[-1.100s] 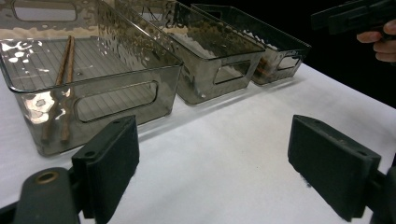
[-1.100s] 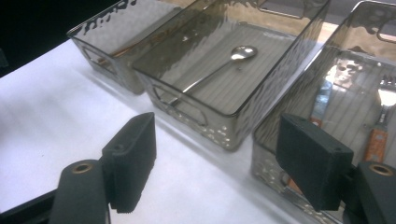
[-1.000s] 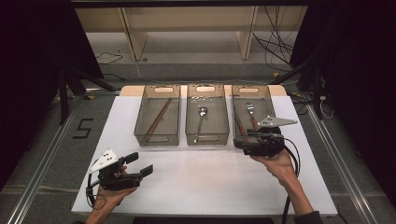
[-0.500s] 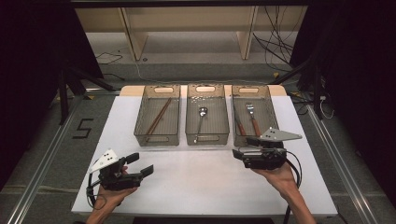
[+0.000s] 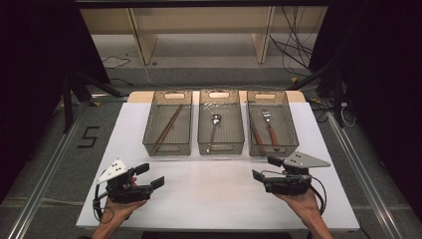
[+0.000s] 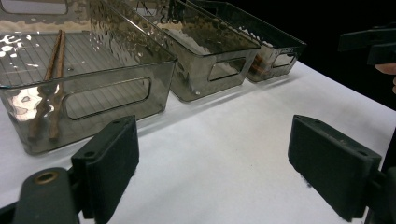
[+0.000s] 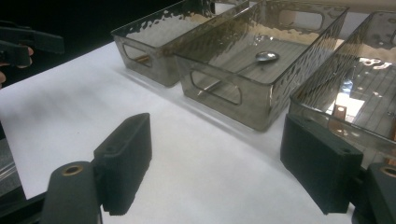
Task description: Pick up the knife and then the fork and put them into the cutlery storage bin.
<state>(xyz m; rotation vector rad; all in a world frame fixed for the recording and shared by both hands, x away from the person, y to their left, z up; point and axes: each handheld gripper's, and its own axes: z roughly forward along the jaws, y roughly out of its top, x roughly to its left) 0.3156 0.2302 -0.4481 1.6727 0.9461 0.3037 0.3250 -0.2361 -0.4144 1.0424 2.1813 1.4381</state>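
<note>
Holding both grippers low over the white table (image 5: 214, 194), nothing in either. Left gripper (image 5: 149, 175) sits near the front left corner, jaws spread, empty. Right gripper (image 5: 263, 168) just in front of the right bin (image 5: 293, 134), which holds the fork (image 5: 269, 127); its jaws have just been opening, nothing between them. Spoon (image 5: 214, 127) lies in the middle bin (image 5: 220, 148), chopsticks (image 5: 169, 123) in the left bin (image 5: 167, 148).

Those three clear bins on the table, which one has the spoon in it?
The middle bin: a single metal spoon lies in it. The left bin holds wooden chopsticks, and the right bin holds a fork and another wooden-handled utensil.
</note>
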